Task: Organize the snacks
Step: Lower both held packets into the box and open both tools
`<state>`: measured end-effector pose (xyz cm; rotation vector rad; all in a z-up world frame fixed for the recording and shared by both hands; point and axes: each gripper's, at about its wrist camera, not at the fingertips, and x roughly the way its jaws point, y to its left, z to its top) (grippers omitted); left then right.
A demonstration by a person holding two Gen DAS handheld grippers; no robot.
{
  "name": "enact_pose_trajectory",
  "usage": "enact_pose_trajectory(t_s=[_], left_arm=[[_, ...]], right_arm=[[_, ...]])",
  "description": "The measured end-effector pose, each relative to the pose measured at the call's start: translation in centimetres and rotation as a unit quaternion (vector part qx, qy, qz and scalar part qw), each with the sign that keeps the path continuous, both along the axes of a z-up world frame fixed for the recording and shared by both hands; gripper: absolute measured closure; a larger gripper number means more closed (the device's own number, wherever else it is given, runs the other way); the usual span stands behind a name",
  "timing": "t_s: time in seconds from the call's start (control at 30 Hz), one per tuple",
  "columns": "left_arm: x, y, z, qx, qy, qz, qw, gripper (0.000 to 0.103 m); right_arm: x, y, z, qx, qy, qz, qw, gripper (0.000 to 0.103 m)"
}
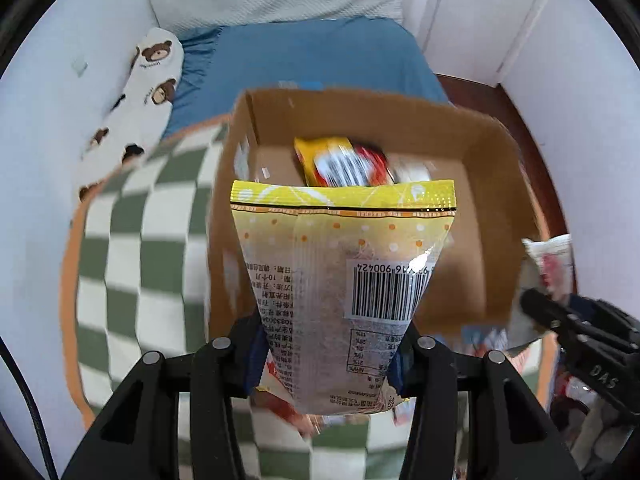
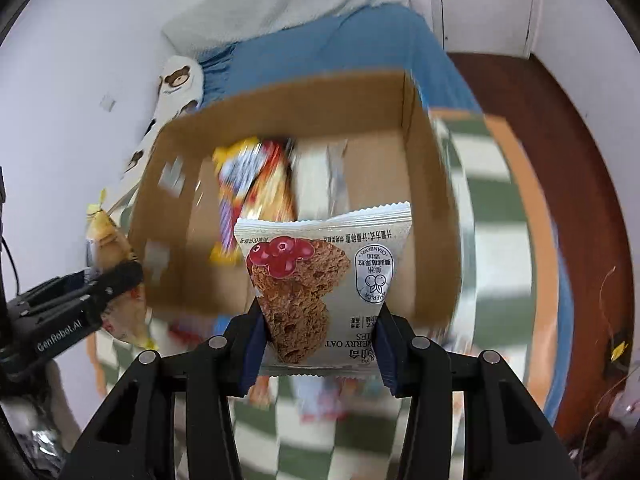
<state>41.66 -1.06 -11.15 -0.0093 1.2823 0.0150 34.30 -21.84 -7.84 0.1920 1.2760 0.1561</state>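
Yellow snack packet (image 1: 340,276) sits upright between the jaws of the left gripper (image 1: 328,360), lower centre of the left wrist view, barcode side facing the camera; jaws clamped on its lower part, blue pads pressing both edges. Its top seal overlaps the open cardboard box (image 1: 480,148) behind. Cranberry oat cookie packet (image 2: 324,284) stands between the jaws of the right gripper (image 2: 320,344), lower centre of the right wrist view; jaws closed on its bottom half, printed side to camera. Inside the box, upper centre, lies a yellow-and-red packet (image 1: 340,160), blurred. Box rests on a green-and-white checkered cloth (image 1: 132,248). Blue bedsheet (image 1: 312,56) beyond.
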Motion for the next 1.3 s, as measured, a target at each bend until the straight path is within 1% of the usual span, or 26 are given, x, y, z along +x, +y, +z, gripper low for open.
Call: enact_pose_trajectory(t_s=[0.03,0.07,0.13,0.2,0.27,0.43,0.47,0.5,0.53,0.57,0.6,0.63,0.7,0.77,0.87,1.03,1.13,1.17,1.3], left_arm=[[1.4,0.1,-0.3,0.007,0.005,-0.001,1.0,0.058],[3.6,0.3,-1.0,0.014,0.014,0.003,0.9998,0.058],[6.8,0.7,-2.5,0.026,0.032,0.001,0.9991,0.058],[9.1,1.0,-3.7,0.037,0.048,0.006,0.9981,0.058],[11.0,1.3,-5.0,0.041,0.061,0.007,0.9973,0.058],[13.8,1.6,-7.6,0.059,0.084,0.012,0.9946,0.056],[14.2,1.7,-8.4,0.059,0.098,0.013,0.9934,0.056],[14.5,1.7,-8.8,0.054,0.102,0.014,0.9932,0.053],[14.7,1.8,-9.2,0.047,0.105,0.013,0.9932,0.046],[14.7,1.8,-9.2,0.047,0.105,0.013,0.9933,0.041],[14.7,1.8,-9.3,0.046,0.1,0.014,0.9938,0.032],[14.7,1.8,-9.3,0.043,0.094,0.014,0.9946,0.027],[14.5,1.8,-9.2,0.039,0.087,0.018,0.9953,0.026],[14.2,1.7,-9.0,0.026,0.086,0.021,0.9958,0.026],[13.6,1.5,-8.5,0.028,0.078,0.02,0.9963,0.026],[11.7,1.5,-7.2,0.015,0.056,0.026,0.998,0.026],[9.7,1.4,-5.7,0.018,0.019,0.033,0.9991,0.025],[8.7,1.4,-5.0,0.02,0.002,0.035,0.9992,0.025],[6.0,1.2,-3.1,0.01,-0.032,0.041,0.9986,0.025]], right_arm=[[1.5,-0.3,-0.2,-0.007,0.0,-0.001,1.0,0.054],[3.6,-0.4,-0.6,-0.016,0.001,0.0,1.0,0.054],[7.4,-0.1,-2.1,-0.033,0.012,0.001,0.999,0.054],[10.4,-0.7,-2.5,-0.044,0.021,0.003,0.999,0.054],[12.9,-1.1,-4.3,-0.059,0.031,0.003,0.998,0.054],[16.0,-1.5,-7.2,-0.072,0.051,0.002,0.996,0.053],[16.4,-1.7,-7.8,-0.077,0.055,-0.003,0.996,0.053],[16.8,-1.7,-8.2,-0.081,0.06,-0.003,0.995,0.047],[17.3,-1.8,-8.7,-0.088,0.069,-0.002,0.994,0.035],[17.6,-1.8,-9.1,-0.09,0.071,-0.002,0.993,0.033],[17.7,-1.7,-9.4,-0.09,0.073,-0.002,0.993,0.032],[17.8,-1.7,-9.6,-0.093,0.075,0.0,0.993,0.032],[18.0,-1.8,-9.9,-0.092,0.077,0.0,0.993,0.032],[18.0,-1.8,-10.2,-0.094,0.078,0.0,0.993,0.032],[17.7,-1.8,-10.3,-0.091,0.079,0.0,0.993,0.032],[16.1,-1.4,-9.2,-0.088,0.063,0.002,0.994,0.032],[14.4,-1.1,-7.9,-0.086,0.04,0.005,0.995,0.032],[13.7,-0.9,-7.4,-0.089,0.032,0.005,0.996,0.032],[10.7,-0.6,-5.6,-0.09,-0.001,0.004,0.996,0.032]])
